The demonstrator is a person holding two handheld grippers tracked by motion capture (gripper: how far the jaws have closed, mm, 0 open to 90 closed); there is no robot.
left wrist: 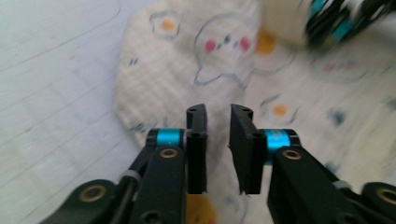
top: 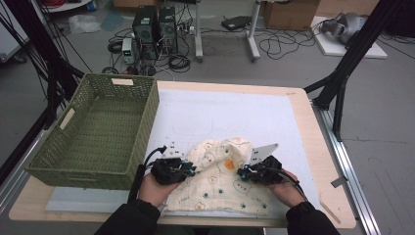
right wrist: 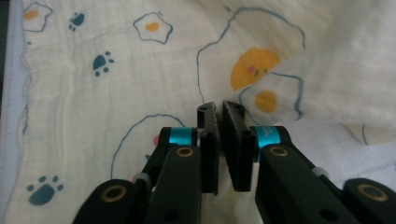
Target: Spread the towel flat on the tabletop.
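Note:
A cream cloth (top: 215,183) printed with fried eggs, paw prints and round faces lies rumpled near the table's front edge. My left gripper (top: 192,170) rests at the cloth's left edge, pointing right. In the left gripper view the cloth (left wrist: 187,70) lies under my left gripper (left wrist: 218,112), whose jaws stand apart with nothing between them. My right gripper (top: 242,172) sits over the cloth's right part, pointing left. In the right gripper view my right gripper (right wrist: 219,108) has its jaws almost together above the cloth (right wrist: 116,84), with only a thin slit and no fold seen in it.
A green woven basket (top: 147,122) stands on the table's left side, close to my left hand. A white mat (top: 225,112) covers the wooden table (top: 320,161). The right gripper (left wrist: 345,21) appears blurred at the top right of the left gripper view.

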